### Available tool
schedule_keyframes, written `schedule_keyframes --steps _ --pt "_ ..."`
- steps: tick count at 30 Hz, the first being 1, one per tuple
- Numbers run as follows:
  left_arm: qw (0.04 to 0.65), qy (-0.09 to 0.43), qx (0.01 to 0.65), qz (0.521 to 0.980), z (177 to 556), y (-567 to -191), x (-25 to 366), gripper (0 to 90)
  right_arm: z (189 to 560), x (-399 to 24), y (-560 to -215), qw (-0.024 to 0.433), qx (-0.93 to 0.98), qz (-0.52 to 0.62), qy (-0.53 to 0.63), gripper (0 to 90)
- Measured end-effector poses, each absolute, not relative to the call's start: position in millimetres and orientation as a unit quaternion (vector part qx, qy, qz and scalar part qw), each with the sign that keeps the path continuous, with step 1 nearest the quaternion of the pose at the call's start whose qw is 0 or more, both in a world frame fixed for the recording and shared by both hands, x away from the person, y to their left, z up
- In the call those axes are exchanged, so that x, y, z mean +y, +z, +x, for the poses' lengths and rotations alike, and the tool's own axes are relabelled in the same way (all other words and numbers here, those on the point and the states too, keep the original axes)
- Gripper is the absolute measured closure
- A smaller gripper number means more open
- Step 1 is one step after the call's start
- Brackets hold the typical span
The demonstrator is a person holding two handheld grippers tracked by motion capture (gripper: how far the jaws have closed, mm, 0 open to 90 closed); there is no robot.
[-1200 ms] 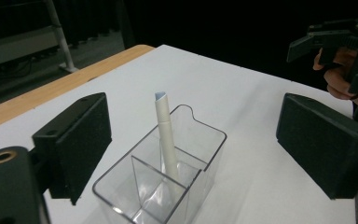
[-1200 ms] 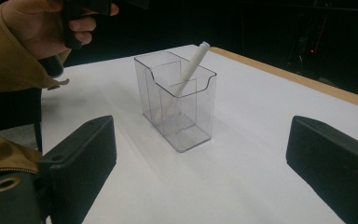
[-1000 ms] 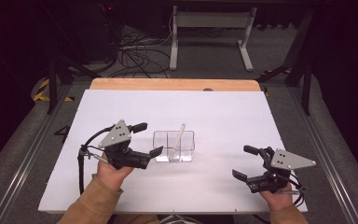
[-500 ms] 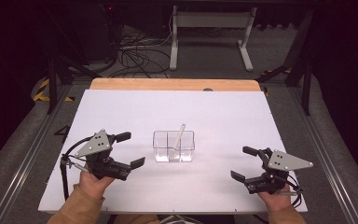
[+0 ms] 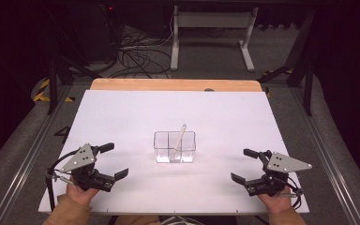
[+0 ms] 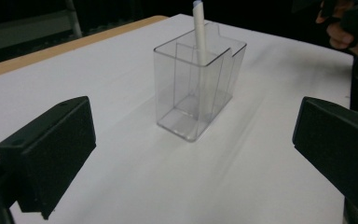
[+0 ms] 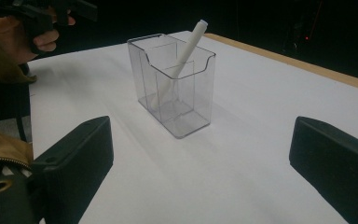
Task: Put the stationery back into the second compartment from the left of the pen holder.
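The left gripper [image 5: 114, 161] sits low over the near left part of the white table top [image 5: 122, 117], its jaws spread wide with nothing between them; they have just been opening further. Seen along its own jaws in the left gripper view, the clear plastic holder [image 6: 198, 88] stands well ahead of them on the bare white surface, untouched. The person's left hand [image 5: 82, 191] wraps the gripper's body from below, a tan sleeve [image 5: 68, 213] trailing toward the near edge.

Out in the middle of the table, the holder [image 5: 174, 146] stands upright, split by inner walls into compartments. A white pen [image 5: 180, 137] stands in it, leaning, with its top poking above the rim; which compartment it is in is hard to tell.

Over on the near right, the right gripper [image 5: 246, 164] is likewise released, its jaws parted and empty, well apart from the holder, with the right hand [image 5: 275, 199] behind it.

Beyond the white surface a strip of wooden board [image 5: 173, 85] shows at the far edge, and past that, a tangle of cables [image 5: 138, 51] on the floor.
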State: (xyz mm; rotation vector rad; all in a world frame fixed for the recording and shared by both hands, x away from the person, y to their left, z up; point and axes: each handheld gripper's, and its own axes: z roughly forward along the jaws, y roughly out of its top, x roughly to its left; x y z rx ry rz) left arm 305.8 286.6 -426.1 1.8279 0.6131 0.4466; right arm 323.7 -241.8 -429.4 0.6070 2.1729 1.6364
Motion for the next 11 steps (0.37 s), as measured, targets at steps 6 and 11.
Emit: schedule_keyframes --steps 6,11 --pt "0.552 0.188 0.272 0.765 300.2 -430.4 292.0 0.2 324.8 -240.6 -431.2 0.174 0.769 0.215 0.576 6.8" --pt "0.571 0.161 0.292 0.750 303.8 -434.5 299.1 0.2 325.4 -240.0 -432.7 0.174 0.771 0.216 0.574 6.7"
